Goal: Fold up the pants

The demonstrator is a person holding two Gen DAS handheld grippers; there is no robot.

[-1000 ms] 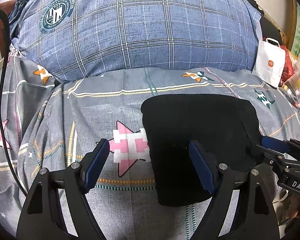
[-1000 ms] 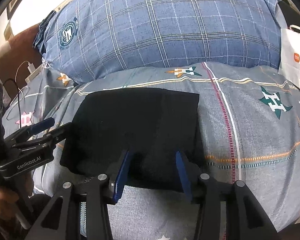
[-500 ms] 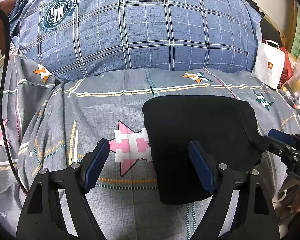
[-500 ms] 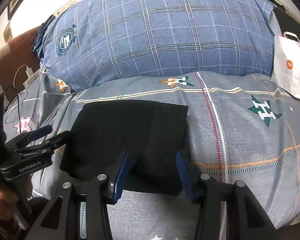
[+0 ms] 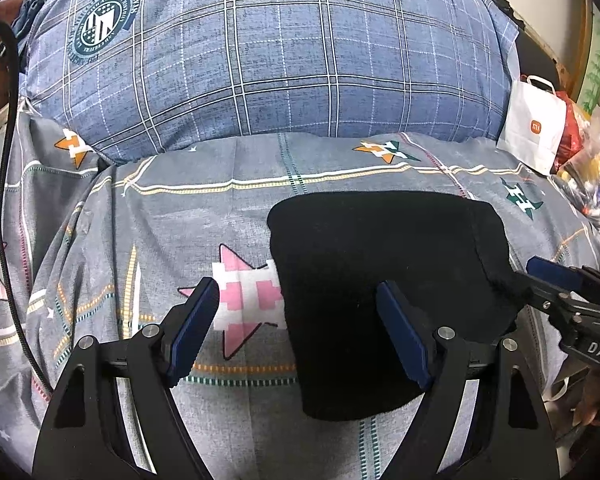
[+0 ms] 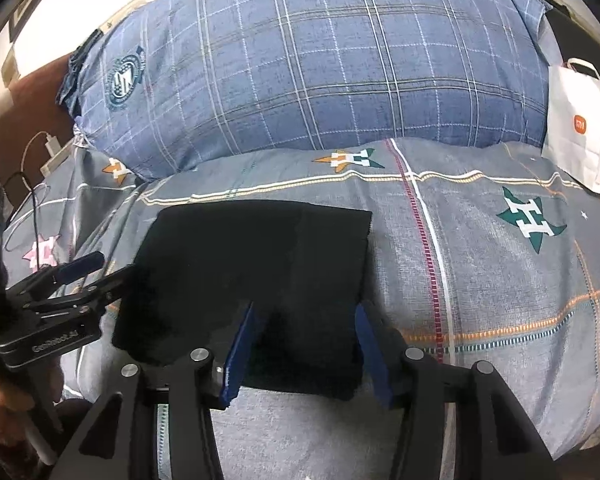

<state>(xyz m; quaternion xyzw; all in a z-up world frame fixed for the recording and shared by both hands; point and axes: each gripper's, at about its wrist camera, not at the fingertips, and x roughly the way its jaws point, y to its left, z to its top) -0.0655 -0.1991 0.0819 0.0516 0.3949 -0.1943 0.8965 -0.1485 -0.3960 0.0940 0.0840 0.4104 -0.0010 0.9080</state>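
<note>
You hold both claws spread, the left gripper and right gripper just opening, freeing the folded pants at frame centre.

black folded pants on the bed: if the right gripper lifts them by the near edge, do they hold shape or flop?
Probably flop. The black pants lie as soft stacked layers that follow the quilt, so lifting one edge would likely make the fold sag open. The cloth looks matte and thick, so slipping seems unlikely. The right gripper has just been opening, its fingers astride that edge.
</note>
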